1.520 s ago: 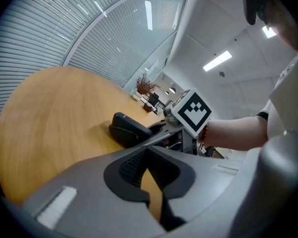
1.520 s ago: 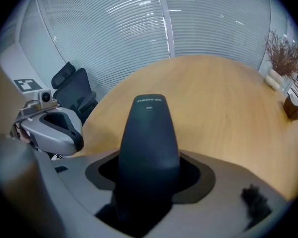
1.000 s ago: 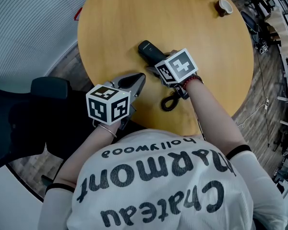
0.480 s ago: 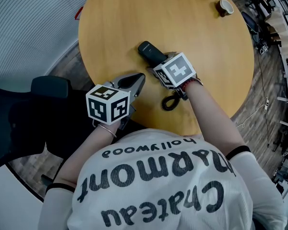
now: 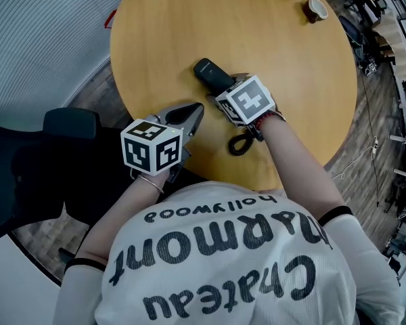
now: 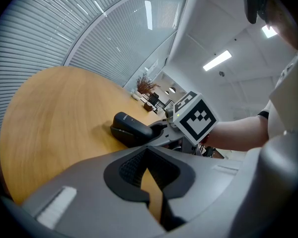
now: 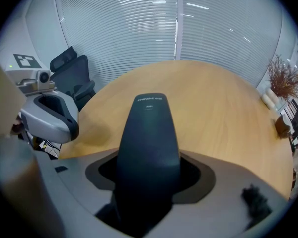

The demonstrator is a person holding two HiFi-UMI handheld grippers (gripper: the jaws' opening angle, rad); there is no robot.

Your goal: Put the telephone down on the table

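Observation:
A black telephone handset (image 5: 208, 72) lies low over the round wooden table (image 5: 257, 32), and I cannot tell whether its far end touches the wood. My right gripper (image 5: 224, 92) is shut on its near half, and its coiled cord (image 5: 241, 143) trails toward the table's near edge. In the right gripper view the handset (image 7: 149, 133) fills the gap between the jaws. My left gripper (image 5: 197, 112) sits to the left at the table's edge, jaws together and empty. From the left gripper view the handset (image 6: 131, 128) is ahead, apart from that gripper.
A small cup (image 5: 317, 9) stands at the table's far right. A dark office chair (image 5: 68, 124) is left of the table. Window blinds run behind it, and a dried plant (image 7: 283, 78) stands at the far side.
My right gripper has shifted slightly left and toward me with the handset. The left gripper has not moved.

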